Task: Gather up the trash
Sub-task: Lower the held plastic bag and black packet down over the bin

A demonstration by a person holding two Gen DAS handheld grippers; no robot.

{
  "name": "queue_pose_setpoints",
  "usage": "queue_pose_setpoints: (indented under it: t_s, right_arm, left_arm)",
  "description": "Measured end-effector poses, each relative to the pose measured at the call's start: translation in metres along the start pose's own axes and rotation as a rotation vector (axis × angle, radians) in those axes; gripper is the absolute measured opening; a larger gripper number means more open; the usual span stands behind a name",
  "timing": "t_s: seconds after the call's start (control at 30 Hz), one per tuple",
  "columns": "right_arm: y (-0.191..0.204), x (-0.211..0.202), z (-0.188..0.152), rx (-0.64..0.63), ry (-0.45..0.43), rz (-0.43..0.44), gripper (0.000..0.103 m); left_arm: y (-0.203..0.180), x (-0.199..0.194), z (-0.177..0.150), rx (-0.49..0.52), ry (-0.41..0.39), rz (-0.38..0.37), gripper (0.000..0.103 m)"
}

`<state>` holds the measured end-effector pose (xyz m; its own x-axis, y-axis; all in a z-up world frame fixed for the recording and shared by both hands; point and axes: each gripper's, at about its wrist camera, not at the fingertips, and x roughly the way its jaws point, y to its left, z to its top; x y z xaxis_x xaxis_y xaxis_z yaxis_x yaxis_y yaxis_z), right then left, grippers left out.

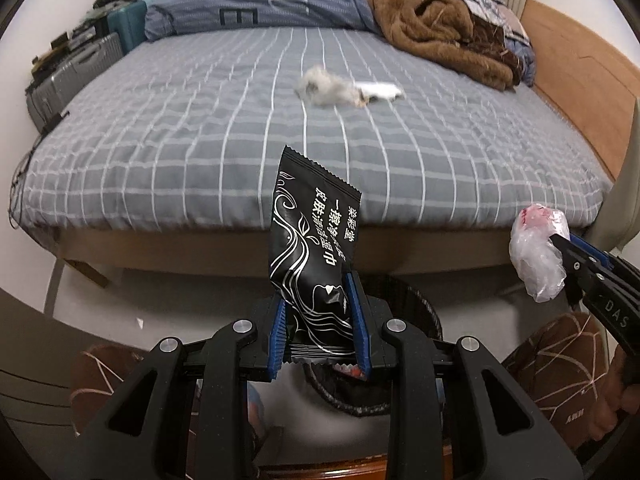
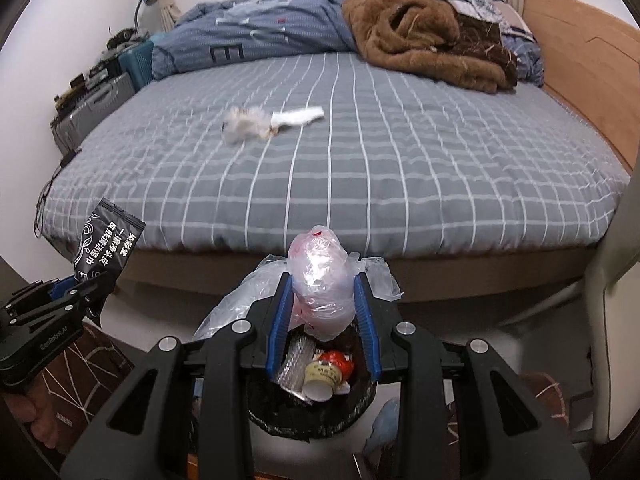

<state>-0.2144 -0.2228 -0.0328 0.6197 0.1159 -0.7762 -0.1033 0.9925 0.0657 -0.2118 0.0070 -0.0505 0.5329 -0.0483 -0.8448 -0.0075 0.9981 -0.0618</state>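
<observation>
My left gripper (image 1: 318, 312) is shut on a black wet-wipe packet (image 1: 314, 240), held upright above a black trash bin (image 1: 416, 320) on the floor. My right gripper (image 2: 322, 304) is shut on a crumpled clear plastic bag (image 2: 322, 280), held right over the same bin (image 2: 312, 416), which holds a cup, a red wrapper and plastic. The packet also shows at the left in the right wrist view (image 2: 106, 240), the bag at the right in the left wrist view (image 1: 538, 252). A fluffy grey clump (image 1: 324, 88) and a white tissue (image 1: 380, 90) lie on the bed.
The bed (image 2: 400, 168) with a grey checked sheet fills the view ahead. A blue duvet (image 2: 260, 32) and a brown fur blanket (image 2: 424, 32) lie at its far end. Suitcases (image 1: 80, 68) stand on the left. The wooden headboard (image 2: 580, 60) is on the right.
</observation>
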Motion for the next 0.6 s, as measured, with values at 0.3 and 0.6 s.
queue_pose_setpoints:
  t_s: [0.3, 0.6]
  right_arm:
    - [0.003, 0.042, -0.029, -0.001, 0.087, 0.002, 0.03]
    - [0.001, 0.088, -0.052, 0.008, 0.206, 0.016, 0.031]
  left_arm:
    - [0.001, 0.042, -0.026, 0.009, 0.067, 0.015, 0.027]
    - [0.01, 0.084, -0.047, -0.026, 0.154, -0.021, 0.027]
